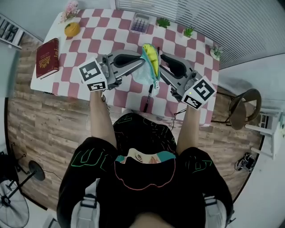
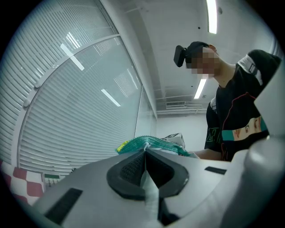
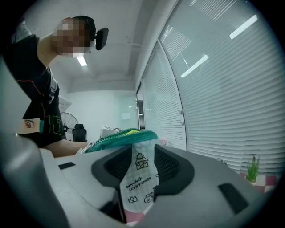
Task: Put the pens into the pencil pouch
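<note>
The pencil pouch (image 1: 150, 66), pale blue with a green zip and yellow inside, hangs lifted above the checked table (image 1: 116, 31) between both grippers. My left gripper (image 1: 141, 63) is shut on the pouch's left edge; its pads (image 2: 133, 169) pinch the thin fabric (image 2: 149, 143). My right gripper (image 1: 161, 67) is shut on the opposite edge, with printed pouch fabric (image 3: 141, 171) clamped between its pads (image 3: 169, 167). The zip mouth (image 3: 122, 136) faces up and looks open. A black pen (image 1: 148, 99) lies on the table under the pouch, near the front edge.
A red book (image 1: 47, 58) lies at the table's left. An orange fruit (image 1: 72, 29), flowers (image 1: 70, 9), a clear box (image 1: 140, 22) and small green plants (image 1: 163, 22) line the far edge. A chair (image 1: 242, 109) stands to the right.
</note>
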`<state>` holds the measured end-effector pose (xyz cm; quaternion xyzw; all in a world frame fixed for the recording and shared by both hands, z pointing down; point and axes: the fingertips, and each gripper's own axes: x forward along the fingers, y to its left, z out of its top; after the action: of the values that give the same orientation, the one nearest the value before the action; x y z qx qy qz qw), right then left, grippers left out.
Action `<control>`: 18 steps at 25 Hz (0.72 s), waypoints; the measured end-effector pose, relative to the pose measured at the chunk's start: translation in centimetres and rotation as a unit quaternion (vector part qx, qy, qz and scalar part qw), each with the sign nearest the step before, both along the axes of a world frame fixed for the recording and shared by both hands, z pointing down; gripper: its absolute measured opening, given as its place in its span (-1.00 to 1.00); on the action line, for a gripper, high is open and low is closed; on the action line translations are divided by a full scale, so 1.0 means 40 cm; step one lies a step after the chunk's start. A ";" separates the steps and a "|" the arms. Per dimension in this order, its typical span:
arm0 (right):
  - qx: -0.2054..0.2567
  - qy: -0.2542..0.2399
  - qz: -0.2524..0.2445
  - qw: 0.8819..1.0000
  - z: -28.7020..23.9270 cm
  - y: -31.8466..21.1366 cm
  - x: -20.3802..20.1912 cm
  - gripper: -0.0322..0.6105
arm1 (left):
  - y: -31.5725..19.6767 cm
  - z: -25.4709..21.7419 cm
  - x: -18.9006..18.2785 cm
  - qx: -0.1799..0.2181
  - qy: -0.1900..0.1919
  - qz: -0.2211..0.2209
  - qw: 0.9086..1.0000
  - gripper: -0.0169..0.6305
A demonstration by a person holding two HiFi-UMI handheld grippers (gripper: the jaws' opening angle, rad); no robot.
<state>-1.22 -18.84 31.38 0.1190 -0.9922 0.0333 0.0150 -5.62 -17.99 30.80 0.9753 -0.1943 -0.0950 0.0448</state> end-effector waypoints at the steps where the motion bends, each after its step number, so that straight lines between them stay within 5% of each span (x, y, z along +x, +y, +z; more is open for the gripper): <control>1: 0.003 0.001 -0.013 1.000 -0.002 0.012 -0.008 -0.44 | 0.005 0.001 0.003 -0.002 0.002 0.007 1.000 -0.94; 9: 0.029 0.024 -0.072 0.997 0.000 0.070 -0.058 -0.39 | 0.035 0.013 0.021 -0.021 0.003 0.049 0.999 -0.94; 14: 0.031 0.033 -0.072 0.996 0.008 0.076 -0.069 -0.78 | 0.040 0.022 0.020 -0.027 0.004 0.052 0.998 -0.94; 18: 0.016 0.021 -0.071 0.997 0.004 0.073 -0.062 -0.86 | 0.039 0.023 -0.001 -0.025 0.014 0.037 0.999 -0.94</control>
<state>-3.69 -15.93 31.55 0.0487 -0.9981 0.0134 0.0363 -5.64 -16.44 31.72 0.9790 -0.1598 -0.1017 0.0749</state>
